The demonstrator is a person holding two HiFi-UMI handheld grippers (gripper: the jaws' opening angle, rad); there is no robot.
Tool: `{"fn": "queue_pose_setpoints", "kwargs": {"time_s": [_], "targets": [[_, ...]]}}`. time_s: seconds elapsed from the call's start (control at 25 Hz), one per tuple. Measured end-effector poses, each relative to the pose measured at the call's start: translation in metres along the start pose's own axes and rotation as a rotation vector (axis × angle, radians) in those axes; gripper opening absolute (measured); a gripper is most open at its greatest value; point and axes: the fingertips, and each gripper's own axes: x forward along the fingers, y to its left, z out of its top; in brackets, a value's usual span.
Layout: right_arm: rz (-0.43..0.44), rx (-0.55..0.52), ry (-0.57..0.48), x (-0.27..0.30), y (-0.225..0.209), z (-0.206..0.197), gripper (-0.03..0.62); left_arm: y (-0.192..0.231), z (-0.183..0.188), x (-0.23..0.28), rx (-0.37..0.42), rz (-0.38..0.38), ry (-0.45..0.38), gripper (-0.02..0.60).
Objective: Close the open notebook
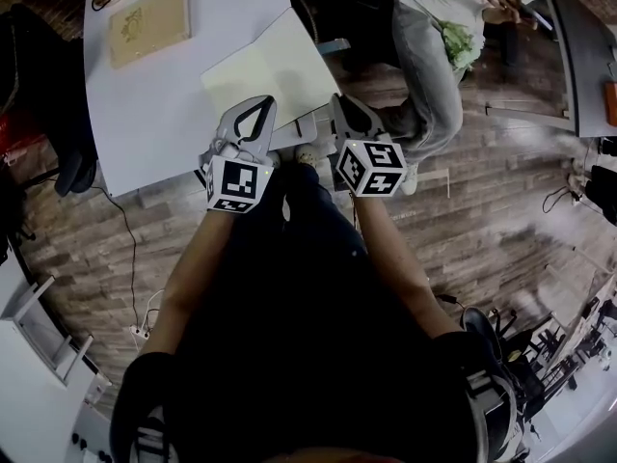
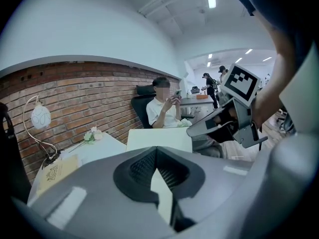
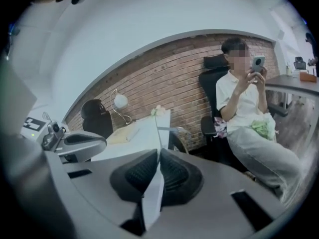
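White table [image 1: 145, 114], brick wall behind, wood floor. Tan book [image 1: 149, 22] far left, well apart from my claws. My left claw [image 1: 258, 106] is pinched shut on the near edge of the notebook [image 1: 275, 70], which lies open at the table's near right corner. My right claw [image 1: 341, 104] is clamped tight too, with a thin pale sheet [image 3: 153, 190] of the notebook between its pads. My guess: light, with floppy paper and a slightly stiffer cover. Best to grip cover plus pages at the outer edge, since 1 page alone could tear or slip.
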Motion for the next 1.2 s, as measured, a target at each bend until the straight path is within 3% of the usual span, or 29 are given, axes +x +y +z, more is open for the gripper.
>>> {"fn": "queue_pose_setpoints", "kwargs": {"time_s": [0.88, 1.2], "targets": [[0.038, -0.467, -0.02, 0.016, 0.059, 0.026, 0.021, 0.038, -0.007, -0.038, -0.047, 0.15, -0.004, -0.005], [0.073, -0.54, -0.013, 0.021, 0.078, 0.021, 0.021, 0.044, -0.015, -0.049, -0.066, 0.18, 0.005, -0.004]]}}
